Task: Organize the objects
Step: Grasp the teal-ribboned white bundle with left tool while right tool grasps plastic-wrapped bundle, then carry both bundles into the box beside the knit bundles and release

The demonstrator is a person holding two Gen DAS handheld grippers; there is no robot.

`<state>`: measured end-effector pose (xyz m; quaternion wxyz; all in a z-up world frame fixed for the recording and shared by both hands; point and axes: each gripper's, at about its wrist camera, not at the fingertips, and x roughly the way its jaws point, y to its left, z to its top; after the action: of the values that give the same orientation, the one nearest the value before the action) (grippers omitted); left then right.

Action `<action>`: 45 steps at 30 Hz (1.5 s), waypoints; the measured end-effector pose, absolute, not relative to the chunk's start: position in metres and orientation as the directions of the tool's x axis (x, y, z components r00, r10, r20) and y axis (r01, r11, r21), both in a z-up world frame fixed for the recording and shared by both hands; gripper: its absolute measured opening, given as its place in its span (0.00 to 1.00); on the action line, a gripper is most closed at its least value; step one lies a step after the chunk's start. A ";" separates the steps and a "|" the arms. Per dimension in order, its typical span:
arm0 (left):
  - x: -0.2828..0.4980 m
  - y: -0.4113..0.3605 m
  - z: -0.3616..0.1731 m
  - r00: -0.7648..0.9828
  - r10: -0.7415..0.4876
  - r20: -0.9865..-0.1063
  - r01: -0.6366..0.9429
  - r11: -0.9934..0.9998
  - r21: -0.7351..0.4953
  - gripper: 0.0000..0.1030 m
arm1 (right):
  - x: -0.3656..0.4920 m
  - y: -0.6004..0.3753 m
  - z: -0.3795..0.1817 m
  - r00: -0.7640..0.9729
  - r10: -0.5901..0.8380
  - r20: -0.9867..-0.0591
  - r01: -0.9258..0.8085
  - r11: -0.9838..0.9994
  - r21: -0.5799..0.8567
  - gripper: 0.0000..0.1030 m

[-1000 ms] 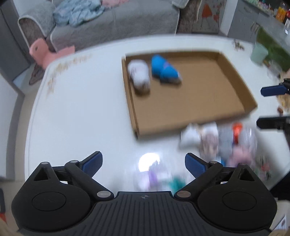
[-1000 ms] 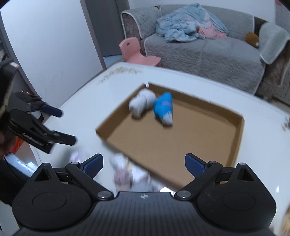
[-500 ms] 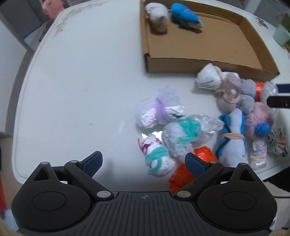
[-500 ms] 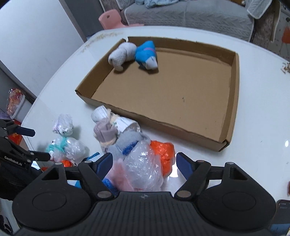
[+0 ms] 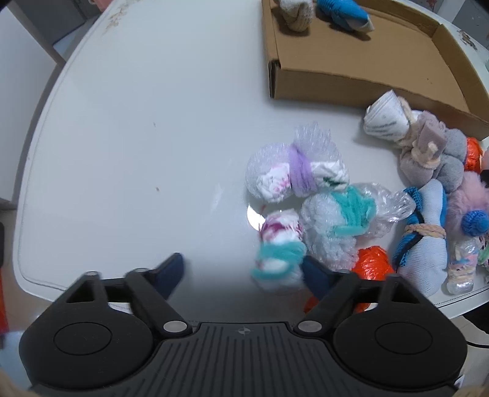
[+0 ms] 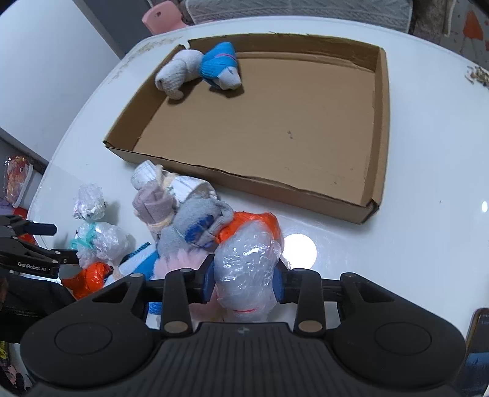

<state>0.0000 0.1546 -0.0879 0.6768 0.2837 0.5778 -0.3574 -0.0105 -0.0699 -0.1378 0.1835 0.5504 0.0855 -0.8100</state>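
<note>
A cardboard tray (image 6: 382,122) on the white table holds a white sock roll (image 6: 178,74) and a blue sock roll (image 6: 221,67). In front of it lies a pile of sock and plastic-wrapped bundles (image 6: 186,223). My right gripper (image 6: 244,283) is closing, both pads pressed on a clear plastic-wrapped bundle (image 6: 247,262). My left gripper (image 5: 243,273) points down over the pile's left end with its jaws closing. A white bundle tied with teal yarn (image 5: 278,253) sits between them against the right finger (image 5: 314,274), while the left finger (image 5: 171,271) stands apart from it.
The tray's near wall (image 5: 305,82) runs just behind the pile. Orange foil bundles (image 5: 369,264) and a blue-and-white sock (image 5: 428,244) lie beside the teal one. A phone (image 6: 478,336) rests at the right table edge. A pink chair (image 6: 162,15) stands beyond the table.
Both grippers sank onto the pile. The right jaws went from wide open to closed around the plastic-wrapped bundle. The left jaws narrowed around the teal-tied bundle.
</note>
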 end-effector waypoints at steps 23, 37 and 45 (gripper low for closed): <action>-0.005 0.165 -0.052 0.111 -0.244 -0.963 0.847 0.531 -0.037 0.34 | -0.019 -0.045 -0.114 -0.342 -0.222 -0.913 0.308 -0.944 0.114 0.30; -0.004 0.148 0.000 0.228 -0.395 -0.890 0.875 0.484 0.009 0.34 | -0.018 -0.044 -0.095 -0.380 -0.255 -0.889 0.335 -0.934 0.125 0.30; 0.002 0.072 0.036 0.209 -0.546 -0.811 0.926 0.378 -0.016 0.34 | -0.039 -0.057 -0.042 -0.490 -0.334 -0.806 0.368 -0.916 0.156 0.31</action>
<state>0.0022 0.0717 0.0360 0.7369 0.2483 0.3822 -0.4992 -0.0391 -0.0573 -0.0421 0.2035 0.4624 0.0187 -0.8628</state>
